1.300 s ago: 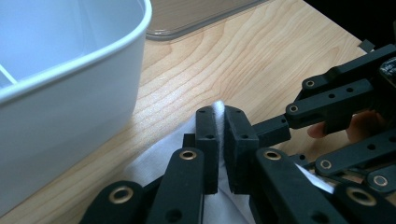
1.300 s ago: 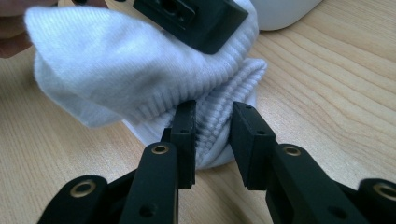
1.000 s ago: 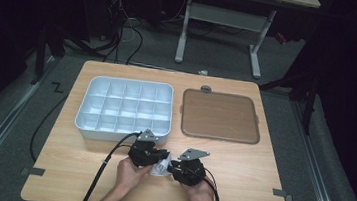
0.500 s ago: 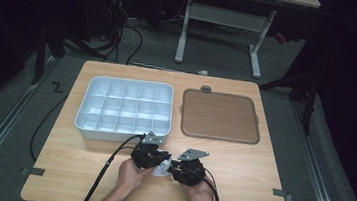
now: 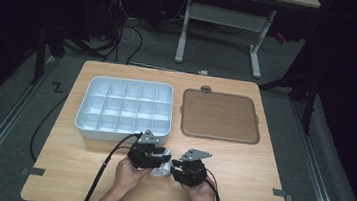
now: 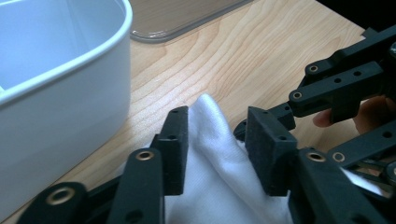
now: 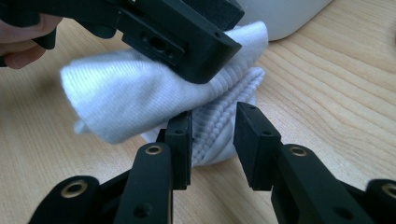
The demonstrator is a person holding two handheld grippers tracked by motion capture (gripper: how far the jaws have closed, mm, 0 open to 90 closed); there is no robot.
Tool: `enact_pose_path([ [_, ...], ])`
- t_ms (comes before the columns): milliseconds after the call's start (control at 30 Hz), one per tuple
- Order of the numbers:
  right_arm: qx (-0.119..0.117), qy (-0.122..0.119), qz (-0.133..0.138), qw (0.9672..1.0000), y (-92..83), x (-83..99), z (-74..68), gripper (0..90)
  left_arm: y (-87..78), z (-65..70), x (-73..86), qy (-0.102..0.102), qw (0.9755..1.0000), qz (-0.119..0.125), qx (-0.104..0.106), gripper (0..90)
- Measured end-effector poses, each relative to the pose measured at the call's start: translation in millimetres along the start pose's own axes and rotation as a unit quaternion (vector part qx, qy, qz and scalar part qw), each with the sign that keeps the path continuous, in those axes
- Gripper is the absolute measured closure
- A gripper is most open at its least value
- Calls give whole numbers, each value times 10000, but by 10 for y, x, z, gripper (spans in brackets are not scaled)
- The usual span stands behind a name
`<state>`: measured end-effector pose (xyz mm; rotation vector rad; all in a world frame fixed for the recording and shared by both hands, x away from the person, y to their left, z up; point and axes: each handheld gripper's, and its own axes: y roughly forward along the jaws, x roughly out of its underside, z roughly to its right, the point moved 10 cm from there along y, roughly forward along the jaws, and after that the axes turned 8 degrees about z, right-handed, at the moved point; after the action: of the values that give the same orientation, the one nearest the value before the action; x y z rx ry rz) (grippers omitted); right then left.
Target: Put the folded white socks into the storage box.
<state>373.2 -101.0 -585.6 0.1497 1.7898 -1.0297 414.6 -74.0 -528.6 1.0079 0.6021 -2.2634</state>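
We have the white sock bundled on the counter between both sets of fingers. Our left gripper has just been opening, cloth loose between; our right gripper likewise, straddling its ribbed cuff. Stowing it in the compartment tray likely remains.

The white cloth looks like soft matt fabric, smooth-woven with a ribbed, corded edge. The counter is pale wood-grain with a slight sheen. The compartment tray is smooth, glossy white plastic; the brown tray is matt. The gripper bodies are matt black plastic with brass-coloured rivets.
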Motion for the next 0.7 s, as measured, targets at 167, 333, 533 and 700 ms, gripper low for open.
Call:
enact_pose_path([
  [167, -11, 11, 44, 10000, -60, -15, 12, 682, -15, 21, -10, -19, 10000, 8, 31, 548],
  [333, 0, -5, 134, 9999, -132, -27, -8, 726, -50, 61, -45, -27, 9999, 80, 76, 522],
  [533, 13, -6, 224, 9997, -200, -41, -4, 779, -129, 116, -122, -91, 9996, 203, 165, 518],
  [700, 3, 24, 266, 9996, -247, -52, 2, 794, -235, 92, -191, -170, 9993, 319, 135, 525],
])
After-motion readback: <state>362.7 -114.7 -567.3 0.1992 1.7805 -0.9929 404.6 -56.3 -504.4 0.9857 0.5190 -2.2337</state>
